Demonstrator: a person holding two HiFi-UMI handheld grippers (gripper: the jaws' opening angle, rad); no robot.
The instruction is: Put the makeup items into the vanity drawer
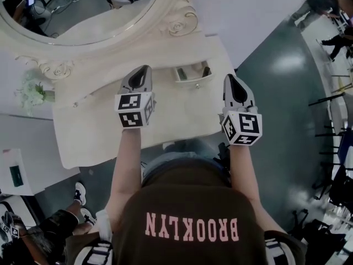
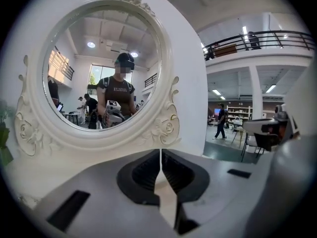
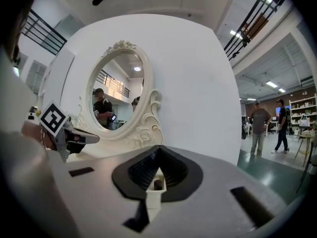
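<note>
The cream vanity has a small drawer standing open at its back, between my two grippers. Two slim dark makeup items lie inside it. My left gripper hovers over the tabletop just left of the drawer, its jaws shut with nothing between them. My right gripper hangs at the vanity's right edge, right of the drawer, jaws together and empty. In the right gripper view the left gripper shows at the left, in front of the mirror.
An ornate oval mirror rises behind the tabletop against a white wall panel. A pale flower bunch stands at the vanity's left end. Another person's shoe is on the floor at lower left; people walk in the hall.
</note>
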